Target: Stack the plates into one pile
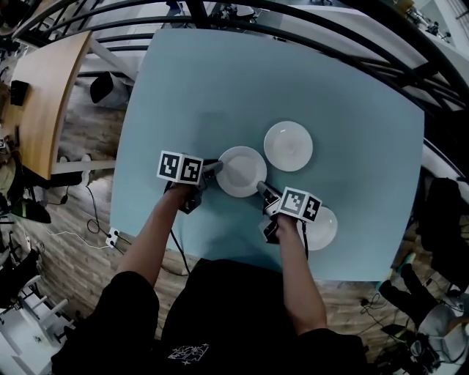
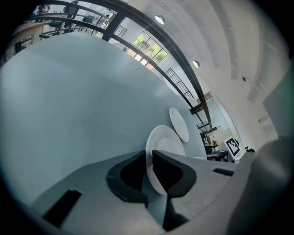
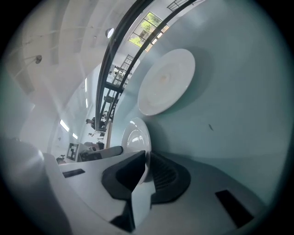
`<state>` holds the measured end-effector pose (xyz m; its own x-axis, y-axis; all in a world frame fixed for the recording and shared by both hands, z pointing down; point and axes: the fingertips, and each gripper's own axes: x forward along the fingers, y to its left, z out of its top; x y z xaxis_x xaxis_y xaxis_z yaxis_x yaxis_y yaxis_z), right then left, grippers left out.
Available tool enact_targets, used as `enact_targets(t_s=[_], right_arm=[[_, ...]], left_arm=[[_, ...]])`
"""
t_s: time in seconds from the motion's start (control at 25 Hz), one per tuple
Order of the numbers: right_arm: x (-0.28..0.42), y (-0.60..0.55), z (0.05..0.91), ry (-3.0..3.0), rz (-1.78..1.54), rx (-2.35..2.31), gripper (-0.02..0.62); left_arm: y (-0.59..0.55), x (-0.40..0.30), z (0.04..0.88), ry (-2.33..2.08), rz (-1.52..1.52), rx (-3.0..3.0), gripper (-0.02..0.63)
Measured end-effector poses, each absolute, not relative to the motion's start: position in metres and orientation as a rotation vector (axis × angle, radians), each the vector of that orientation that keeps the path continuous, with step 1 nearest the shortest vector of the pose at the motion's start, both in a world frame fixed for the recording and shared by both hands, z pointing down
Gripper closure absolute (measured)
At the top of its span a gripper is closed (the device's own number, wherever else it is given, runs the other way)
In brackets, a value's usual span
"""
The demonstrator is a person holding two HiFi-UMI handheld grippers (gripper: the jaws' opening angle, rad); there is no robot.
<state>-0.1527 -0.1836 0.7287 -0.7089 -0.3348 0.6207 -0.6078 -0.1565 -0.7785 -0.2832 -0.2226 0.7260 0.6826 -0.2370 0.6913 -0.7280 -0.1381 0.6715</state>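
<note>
Three white plates lie on the light blue table [image 1: 183,95]. The middle plate [image 1: 242,171] has both grippers on it. My left gripper [image 1: 215,167] is shut on its left rim, and the rim runs between the pads of the left gripper [image 2: 149,158]. My right gripper [image 1: 261,188] is shut on its lower right rim, with the edge pinched in the right gripper [image 3: 147,160]. The second plate [image 1: 288,146] lies just beyond to the right, close to the middle plate without overlapping it. The third plate [image 1: 322,228] lies near the front edge, partly hidden by my right hand.
A wooden table [image 1: 44,88] stands off to the left beyond the blue table's edge. A black metal frame [image 1: 242,9] arches over the far side. Cables and a power strip [image 1: 112,238] lie on the floor at the left. The person's body is at the table's front edge.
</note>
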Motion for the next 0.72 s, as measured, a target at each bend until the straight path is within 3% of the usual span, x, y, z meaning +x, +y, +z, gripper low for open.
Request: enact_targets(t_s=[0.72], right_arm=[[-0.127, -0.171, 0.695, -1.949, 1.981, 1.074, 0.568]], left_arm=[[-0.208, -0.259, 0.695, -0.798, 0.503, 1.724, 0.557]])
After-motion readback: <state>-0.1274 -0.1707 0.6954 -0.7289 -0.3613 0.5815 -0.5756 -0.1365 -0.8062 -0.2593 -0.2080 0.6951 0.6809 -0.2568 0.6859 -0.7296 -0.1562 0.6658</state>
